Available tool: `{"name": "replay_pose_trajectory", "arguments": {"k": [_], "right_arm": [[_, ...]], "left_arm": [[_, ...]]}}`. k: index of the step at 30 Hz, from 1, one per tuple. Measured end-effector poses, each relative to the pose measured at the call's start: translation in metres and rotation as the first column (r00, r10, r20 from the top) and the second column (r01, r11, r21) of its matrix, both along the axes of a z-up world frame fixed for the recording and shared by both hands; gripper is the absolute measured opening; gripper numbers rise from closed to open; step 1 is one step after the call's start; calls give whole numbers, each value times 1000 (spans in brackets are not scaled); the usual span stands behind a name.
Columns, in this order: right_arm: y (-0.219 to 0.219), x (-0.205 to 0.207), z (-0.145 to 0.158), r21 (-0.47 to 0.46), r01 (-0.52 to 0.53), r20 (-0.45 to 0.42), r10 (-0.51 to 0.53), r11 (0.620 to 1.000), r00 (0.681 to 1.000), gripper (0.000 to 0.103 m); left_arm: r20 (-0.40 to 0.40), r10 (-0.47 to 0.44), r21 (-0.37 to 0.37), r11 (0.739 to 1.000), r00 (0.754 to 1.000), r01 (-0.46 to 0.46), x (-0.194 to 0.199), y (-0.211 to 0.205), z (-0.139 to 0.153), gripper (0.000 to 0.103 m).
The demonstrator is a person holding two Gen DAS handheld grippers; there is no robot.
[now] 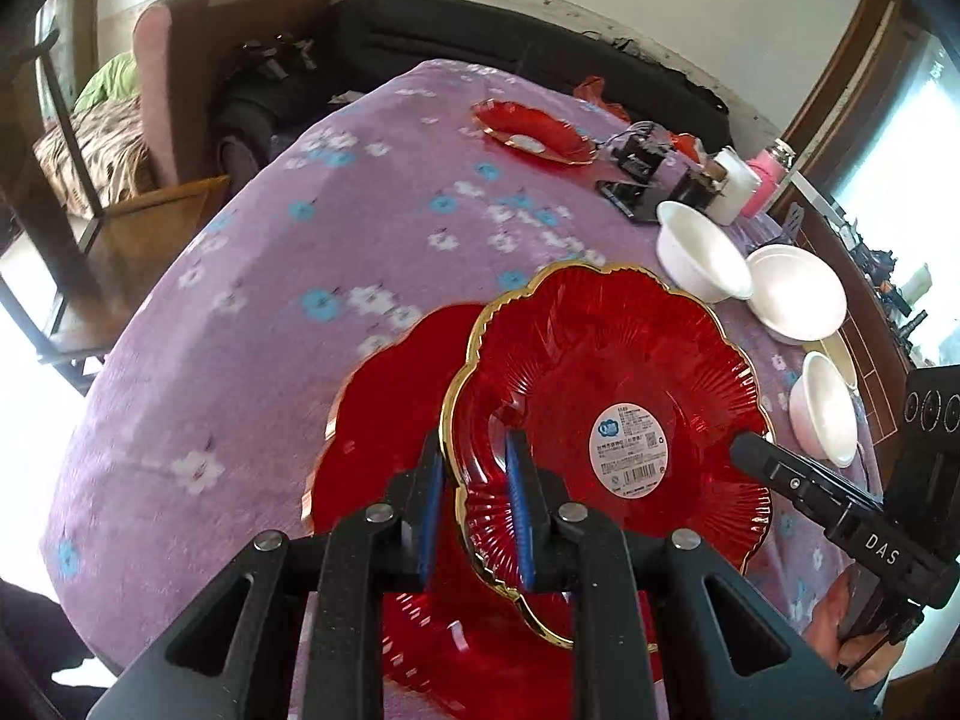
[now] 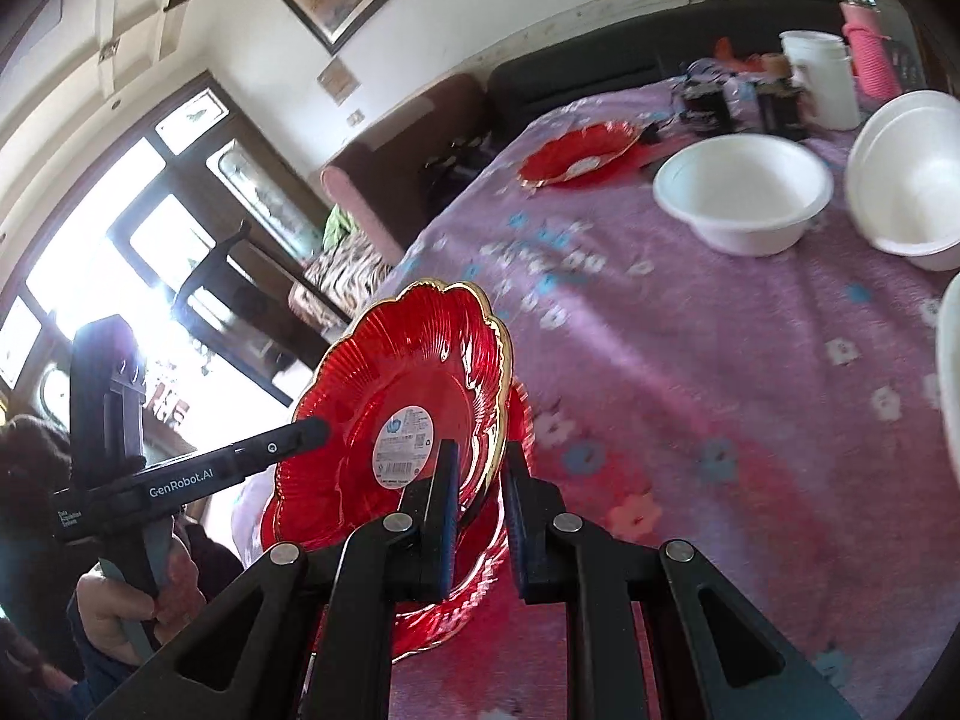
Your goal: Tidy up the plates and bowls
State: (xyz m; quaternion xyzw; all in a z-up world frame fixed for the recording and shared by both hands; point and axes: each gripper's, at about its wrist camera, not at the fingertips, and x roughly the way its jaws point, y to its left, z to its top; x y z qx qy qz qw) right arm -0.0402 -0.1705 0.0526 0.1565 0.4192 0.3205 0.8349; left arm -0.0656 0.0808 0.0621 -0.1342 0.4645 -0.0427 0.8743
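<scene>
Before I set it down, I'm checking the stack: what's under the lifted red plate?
Another red plate lies flat on the purple cloth beneath the lifted plate; its covered part is hidden.

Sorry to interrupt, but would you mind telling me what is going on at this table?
A person with two handheld grippers is sorting dishes. Both the left gripper and right gripper clamp the rim of a red plate, held tilted over a second red plate. A third plate and white bowls wait on the purple tablecloth.
</scene>
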Motion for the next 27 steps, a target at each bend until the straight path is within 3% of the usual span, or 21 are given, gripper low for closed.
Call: {"name": "replay_pose_trajectory", "arguments": {"k": [7, 15, 20, 27], "right_arm": [[18, -1, -10, -45, -29, -28, 27, 999, 999, 16], [34, 1, -14, -133, -42, -27, 39, 990, 999, 16], [43, 1, -13, -209, -42, -17, 40, 977, 999, 15], [58, 4, -9, -364, -71, -9, 72, 929, 997, 15]], "left_arm": [[-13, 5, 13, 1000, 1000, -5, -12, 11, -12, 18], [6, -13, 133, 991, 1000, 12, -16, 3, -15, 18], [9, -61, 269, 961, 998, 56, -16, -11, -17, 23], [-53, -138, 376, 915, 989, 148, -12, -28, -27, 36]]}}
